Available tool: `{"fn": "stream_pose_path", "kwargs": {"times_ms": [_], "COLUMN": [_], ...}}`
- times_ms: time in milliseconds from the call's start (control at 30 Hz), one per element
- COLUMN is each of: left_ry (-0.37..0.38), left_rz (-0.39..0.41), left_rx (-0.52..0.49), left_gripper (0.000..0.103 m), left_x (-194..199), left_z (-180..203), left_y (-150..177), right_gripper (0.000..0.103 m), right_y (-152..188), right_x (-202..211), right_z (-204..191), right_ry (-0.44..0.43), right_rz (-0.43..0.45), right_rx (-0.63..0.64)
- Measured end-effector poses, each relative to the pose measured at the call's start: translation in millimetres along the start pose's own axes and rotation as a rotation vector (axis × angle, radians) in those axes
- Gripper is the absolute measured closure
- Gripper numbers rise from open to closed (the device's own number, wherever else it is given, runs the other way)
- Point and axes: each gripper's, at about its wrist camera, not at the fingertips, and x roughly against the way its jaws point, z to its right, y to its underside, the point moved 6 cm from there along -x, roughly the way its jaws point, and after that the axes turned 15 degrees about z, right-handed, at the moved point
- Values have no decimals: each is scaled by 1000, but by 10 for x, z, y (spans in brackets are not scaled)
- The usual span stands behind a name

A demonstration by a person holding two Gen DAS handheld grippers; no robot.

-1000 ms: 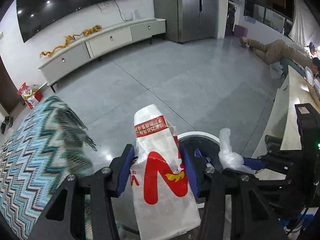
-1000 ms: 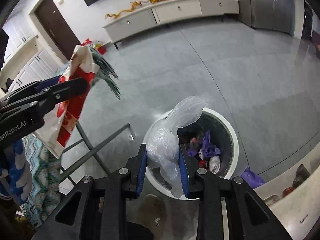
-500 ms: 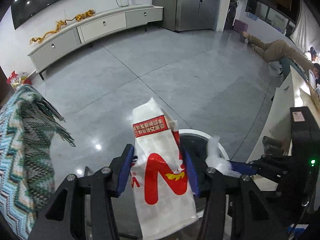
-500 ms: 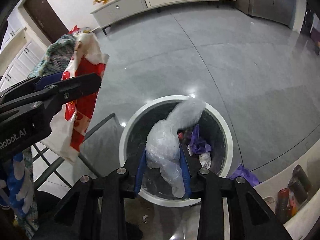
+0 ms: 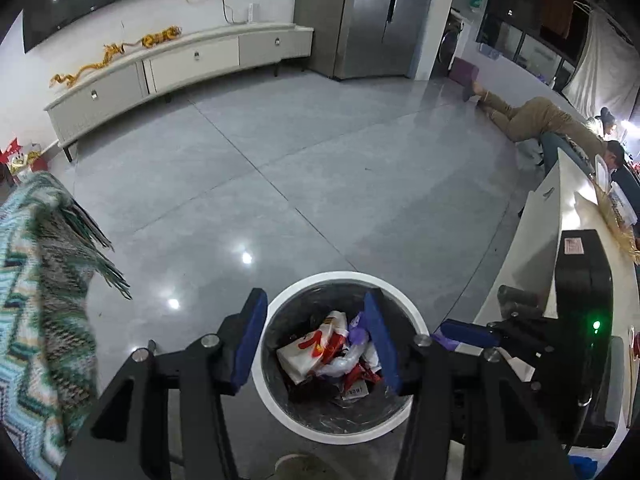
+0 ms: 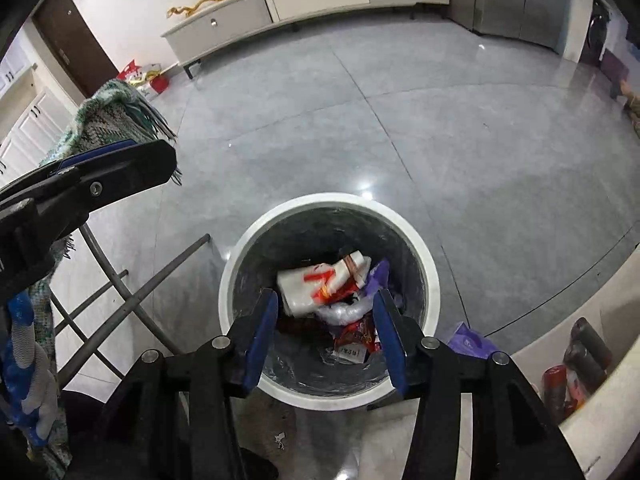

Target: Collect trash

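Observation:
A round white-rimmed trash bin (image 5: 280, 300) with a dark liner stands on the grey floor; it also shows in the right wrist view (image 6: 236, 256). Inside lie the white and red paper bag (image 5: 308, 350) (image 6: 308, 284), the clear plastic bag (image 5: 344, 362) (image 6: 346, 310), purple plastic and red wrappers. My left gripper (image 5: 316, 340) is open and empty above the bin. My right gripper (image 6: 326, 332) is open and empty above the bin. The left gripper shows at the left of the right wrist view (image 6: 112, 168).
A green zigzag blanket (image 5: 36, 300) hangs over a metal rack (image 6: 132, 288) to the left of the bin. A white counter (image 5: 560, 216) runs along the right. A purple bag (image 6: 468, 342) lies on the floor by the bin. A person lies on the floor far right (image 5: 532, 116).
Both grippers opened over the bin. The white and red paper bag and the clear plastic bag dropped out of them and now lie inside the bin.

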Motion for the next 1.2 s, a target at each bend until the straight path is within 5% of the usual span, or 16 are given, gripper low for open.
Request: {"fn": "stream_pose_path", "kwargs": {"times_ms": [433,1200], "left_ry": [-207,-483], "left_rz": [161,224], "left_rx": [-69,55], "left_gripper": [54,44], "left_x": [1233,2879], "left_z": [-340,-1302], "left_y": [-45,532], "right_gripper": [48,45], "right_y": [-199,-92], "right_x": [792,1556], "right_z": [-624,-2276], "right_ry": [-95,-330], "right_rz": [193,311], "right_rx": [70,304]}}
